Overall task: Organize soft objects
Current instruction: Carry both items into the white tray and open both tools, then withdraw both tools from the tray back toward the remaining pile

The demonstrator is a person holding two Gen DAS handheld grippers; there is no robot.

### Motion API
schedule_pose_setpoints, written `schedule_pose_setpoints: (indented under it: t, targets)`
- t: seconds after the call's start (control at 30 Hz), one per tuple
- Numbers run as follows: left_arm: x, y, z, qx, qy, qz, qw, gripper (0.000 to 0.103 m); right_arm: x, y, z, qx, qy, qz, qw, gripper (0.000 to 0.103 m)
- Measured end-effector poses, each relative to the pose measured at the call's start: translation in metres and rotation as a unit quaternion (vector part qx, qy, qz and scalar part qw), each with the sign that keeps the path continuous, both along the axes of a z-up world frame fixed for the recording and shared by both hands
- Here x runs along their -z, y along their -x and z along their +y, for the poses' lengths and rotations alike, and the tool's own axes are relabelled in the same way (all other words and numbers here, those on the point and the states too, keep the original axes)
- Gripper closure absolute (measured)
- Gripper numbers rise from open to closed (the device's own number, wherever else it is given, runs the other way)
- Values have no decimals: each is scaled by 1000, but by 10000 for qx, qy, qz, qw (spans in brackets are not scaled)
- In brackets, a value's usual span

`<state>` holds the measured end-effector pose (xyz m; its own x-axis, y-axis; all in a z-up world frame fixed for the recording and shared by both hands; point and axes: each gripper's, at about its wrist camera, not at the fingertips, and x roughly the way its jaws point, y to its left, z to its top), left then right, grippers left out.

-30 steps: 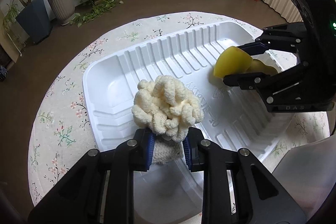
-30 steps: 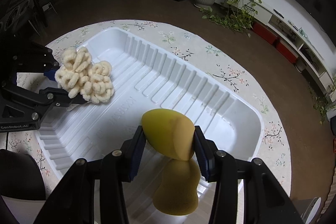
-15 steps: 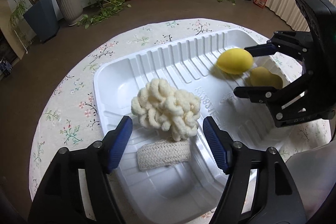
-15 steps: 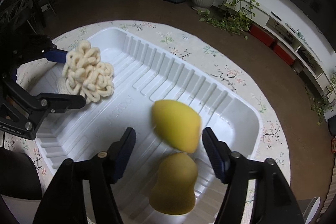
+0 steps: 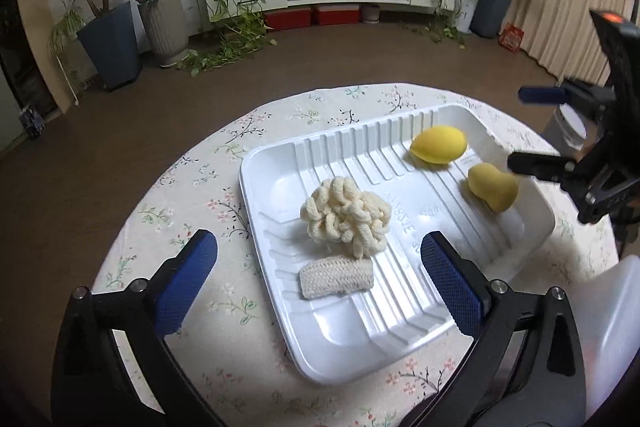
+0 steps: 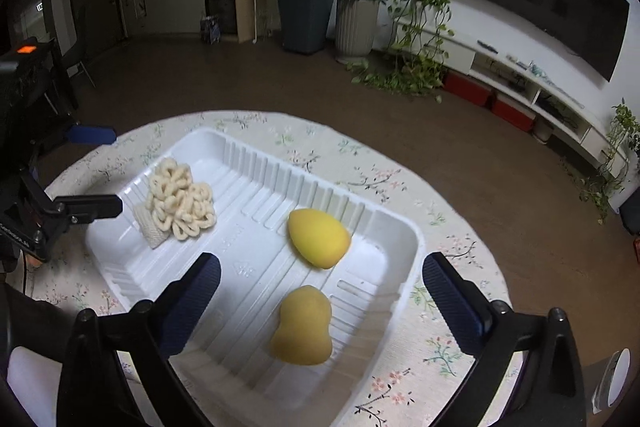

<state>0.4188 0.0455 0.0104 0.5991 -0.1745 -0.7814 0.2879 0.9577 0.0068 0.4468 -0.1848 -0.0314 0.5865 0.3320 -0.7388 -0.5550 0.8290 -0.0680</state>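
Both grippers just let go. Left gripper (image 5: 318,275) jaws opening, now wide apart, nothing between pads — a second ago clamped on loofah (image 5: 337,280) under puff (image 5: 345,221). Right gripper (image 6: 320,291) likewise opening, empty — egg sponge (image 6: 319,243) released. All four soft items now lie in tray (image 5: 516,247): puff touching loofah at one end, egg sponge near gourd sponge (image 6: 303,327) at other. Both tools lifted clear. Judgement: sorting by kind looks done, or nearly.
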Motion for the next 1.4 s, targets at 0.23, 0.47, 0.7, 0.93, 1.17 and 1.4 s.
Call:
schedule_pose_setpoints:
  t: [0.23, 0.47, 0.7, 0.93, 1.17, 1.4]
  targets:
    - [-18, 18, 8, -161, 162, -168, 9996, 0, -15, 10, -22, 298, -213, -45, 9993, 0]
    - [-30, 50, 25, -282, 170, -289, 9990, 0, -20, 30, -59, 690, -365, -62, 9969, 0]
    - [-34, 96, 37, -422, 293, -377, 9980, 0, -27, 73, -77, 797, -488, -104, 9956, 0]
    - [-31, 149, 44, -528, 412, -380, 9970, 0, -26, 129, -86, 778, -563, -88, 9953, 0]
    - [-30, 208, 49, -627, 531, -407, 9958, 0, -24, 186, -94, 872, -839, -13, 9927, 0]
    - [-33, 263, 41, -588, 531, -541, 9954, 0, -18, 245, -90, 857, -1152, 119, 9896, 0]
